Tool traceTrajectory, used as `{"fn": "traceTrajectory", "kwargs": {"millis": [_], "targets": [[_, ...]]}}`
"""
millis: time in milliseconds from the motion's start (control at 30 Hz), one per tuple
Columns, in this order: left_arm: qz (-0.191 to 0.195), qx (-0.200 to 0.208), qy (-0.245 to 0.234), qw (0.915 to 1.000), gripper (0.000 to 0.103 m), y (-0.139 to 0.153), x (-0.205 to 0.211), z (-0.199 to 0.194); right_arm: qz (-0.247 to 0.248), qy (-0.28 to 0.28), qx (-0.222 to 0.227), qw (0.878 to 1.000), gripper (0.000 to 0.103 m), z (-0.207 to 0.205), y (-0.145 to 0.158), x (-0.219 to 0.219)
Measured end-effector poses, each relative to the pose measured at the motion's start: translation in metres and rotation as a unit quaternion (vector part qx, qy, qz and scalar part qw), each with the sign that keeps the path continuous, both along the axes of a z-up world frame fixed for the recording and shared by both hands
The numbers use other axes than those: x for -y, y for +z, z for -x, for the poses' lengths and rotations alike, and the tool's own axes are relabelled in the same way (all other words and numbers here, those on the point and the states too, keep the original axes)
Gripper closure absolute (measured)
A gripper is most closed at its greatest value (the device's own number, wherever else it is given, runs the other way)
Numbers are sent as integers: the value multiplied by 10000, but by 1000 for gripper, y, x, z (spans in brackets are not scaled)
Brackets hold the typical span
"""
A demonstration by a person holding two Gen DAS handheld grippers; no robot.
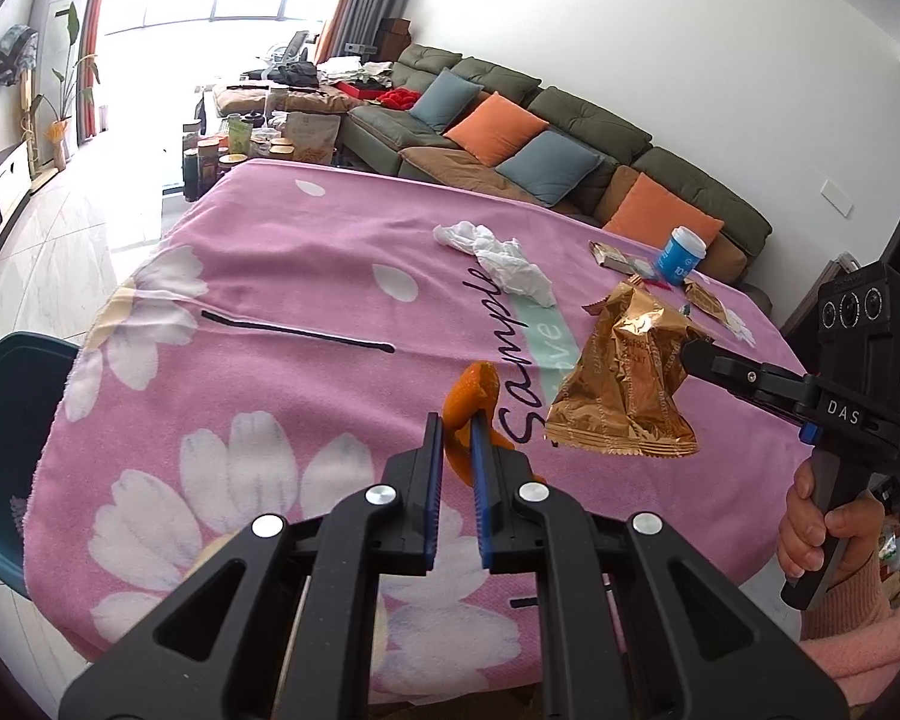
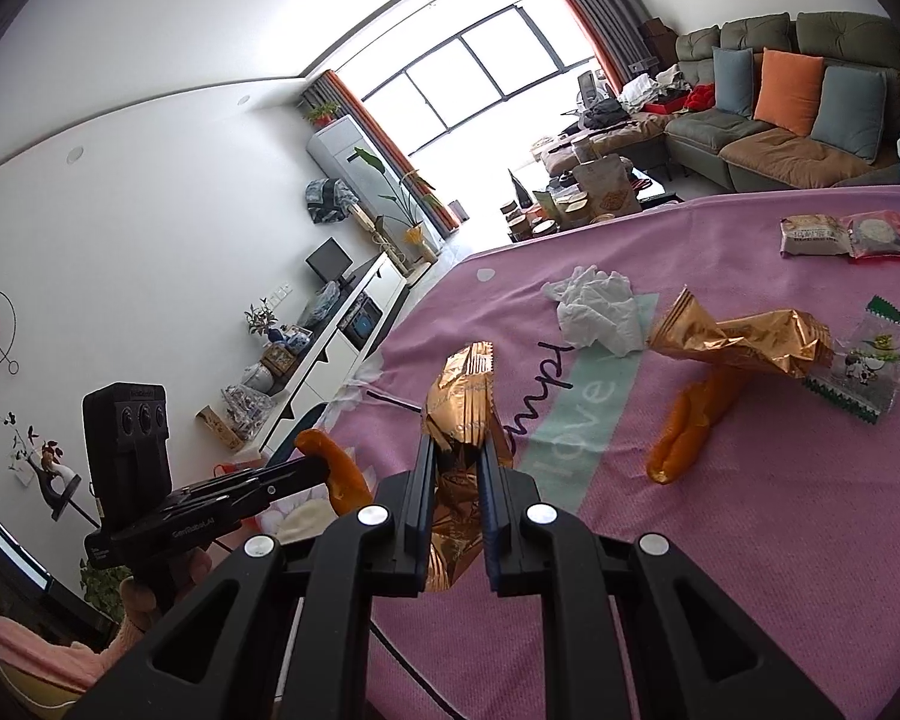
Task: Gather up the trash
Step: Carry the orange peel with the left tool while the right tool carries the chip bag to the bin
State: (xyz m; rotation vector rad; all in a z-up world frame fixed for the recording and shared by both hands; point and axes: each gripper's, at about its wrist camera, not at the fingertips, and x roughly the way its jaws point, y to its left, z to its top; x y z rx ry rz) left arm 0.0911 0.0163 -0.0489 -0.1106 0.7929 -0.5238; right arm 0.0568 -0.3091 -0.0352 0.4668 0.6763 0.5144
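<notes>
Orange peel [image 1: 471, 414] is pinched in the left gripper [image 1: 456, 438], jaws closed on it, held up over the pink flowered cloth [image 1: 258, 276] covering the surface. Peel looks light, limp, a bit slick; thin strip, so a hold mid-strip seems safest. Gold foil wrapper [image 2: 459, 414] is clamped in the right gripper [image 2: 457, 462], jaws closed on its crumpled middle, also off the cloth. Wrapper probably near weightless, crinkly, slippery foil; a bunched fold likely grips better than a flat edge.

Left on the cloth: second orange peel [image 2: 687, 429], second gold wrapper [image 2: 744, 336] touching it, crumpled white tissue [image 2: 600, 312] just beside, clear printed wrapper [image 2: 867, 363] to the right, two snack packets [image 2: 852, 234] further back near a blue cup [image 1: 681, 255]. Tissue soft, any point works.

Dark green bin [image 1: 12, 444] sits at the surface's left edge, likely the drop spot. Sofa [image 1: 570, 114] behind.
</notes>
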Motion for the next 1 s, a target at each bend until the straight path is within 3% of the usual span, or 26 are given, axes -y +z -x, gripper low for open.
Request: {"fn": "traceTrajectory", "kwargs": {"millis": [1000], "targets": [[-15, 20, 1106, 9939, 93, 1, -95, 9, -212, 1036, -97, 9943, 91, -38, 6, -87]]}}
